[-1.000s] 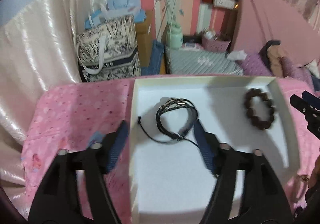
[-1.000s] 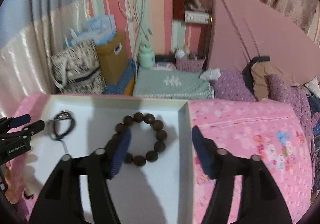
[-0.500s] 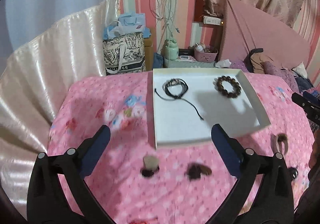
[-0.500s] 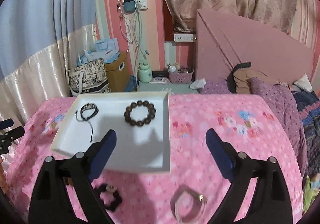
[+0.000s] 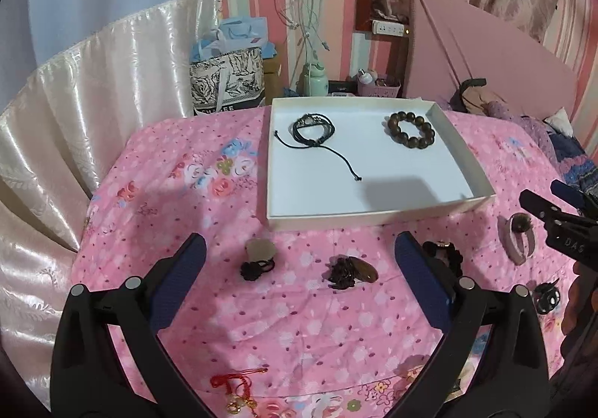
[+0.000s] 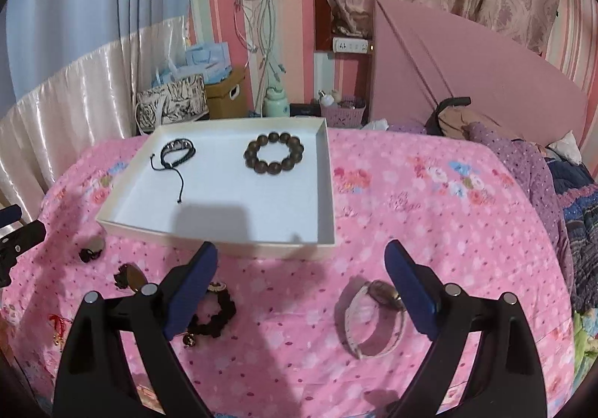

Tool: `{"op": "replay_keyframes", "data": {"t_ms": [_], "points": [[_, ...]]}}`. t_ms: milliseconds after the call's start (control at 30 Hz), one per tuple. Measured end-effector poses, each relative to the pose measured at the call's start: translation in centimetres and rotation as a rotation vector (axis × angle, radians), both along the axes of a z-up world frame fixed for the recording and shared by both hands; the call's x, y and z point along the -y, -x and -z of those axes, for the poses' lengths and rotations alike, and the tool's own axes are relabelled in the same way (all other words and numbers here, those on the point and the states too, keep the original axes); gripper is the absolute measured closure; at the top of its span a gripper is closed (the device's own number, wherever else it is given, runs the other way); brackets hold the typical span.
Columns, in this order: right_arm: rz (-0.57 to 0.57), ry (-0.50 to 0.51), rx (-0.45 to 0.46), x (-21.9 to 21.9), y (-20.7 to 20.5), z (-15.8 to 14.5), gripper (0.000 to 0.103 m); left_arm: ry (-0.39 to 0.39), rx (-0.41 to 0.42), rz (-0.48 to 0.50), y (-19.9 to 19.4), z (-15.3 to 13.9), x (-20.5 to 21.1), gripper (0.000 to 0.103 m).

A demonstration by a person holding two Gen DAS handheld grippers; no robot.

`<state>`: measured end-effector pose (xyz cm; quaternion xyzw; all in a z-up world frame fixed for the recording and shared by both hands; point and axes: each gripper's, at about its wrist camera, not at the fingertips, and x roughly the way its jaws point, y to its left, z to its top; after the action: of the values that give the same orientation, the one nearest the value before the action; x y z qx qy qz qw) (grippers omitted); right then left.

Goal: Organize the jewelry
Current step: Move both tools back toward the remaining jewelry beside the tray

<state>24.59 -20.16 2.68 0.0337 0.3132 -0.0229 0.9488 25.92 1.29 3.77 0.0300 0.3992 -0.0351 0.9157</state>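
Both grippers are being held wide open and empty, pulled back from the tray, where the cord bracelet and bead bracelet are now lying; the watch is being lined up next.

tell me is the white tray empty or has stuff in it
Not empty: the white tray holds a black cord bracelet and a brown bead bracelet.

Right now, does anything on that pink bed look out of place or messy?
Yes. Only two bracelets lie in the white tray: a black cord bracelet, its loose tail trailing across the floor of the tray, and a brown bead bracelet. Several other pieces still lie scattered on the bedspread in front, including a pale watch and a black scrunchie.
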Motion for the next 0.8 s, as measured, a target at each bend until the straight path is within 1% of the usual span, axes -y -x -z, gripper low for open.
{"op": "replay_keyframes", "data": {"t_ms": [167,267,400,567,667,800], "points": [[0.011,0.021,-0.014,-0.3,-0.5,1.2,0.012,0.000,-0.019,0.002,-0.5,1.9,0.4,0.003],[0.016,0.011,-0.017,-0.1,-0.9,1.7,0.012,0.001,-0.034,-0.006,-0.9,3.0,0.4,0.003],[0.020,-0.013,-0.038,0.1,-1.5,3.0,0.012,0.026,-0.070,0.001,-1.6,4.6,0.0,0.003],[0.023,0.004,-0.065,-0.4,-2.2,4.5,0.012,0.032,-0.118,-0.004,-2.5,6.7,-0.5,0.003],[0.001,0.007,-0.084,-1.1,-2.5,5.4,0.012,0.055,-0.148,0.017,-2.8,7.7,-0.6,0.003],[-0.040,-0.012,-0.105,-2.1,-2.7,6.4,0.012,0.073,-0.169,0.047,-2.7,8.6,-0.2,0.003]]}}
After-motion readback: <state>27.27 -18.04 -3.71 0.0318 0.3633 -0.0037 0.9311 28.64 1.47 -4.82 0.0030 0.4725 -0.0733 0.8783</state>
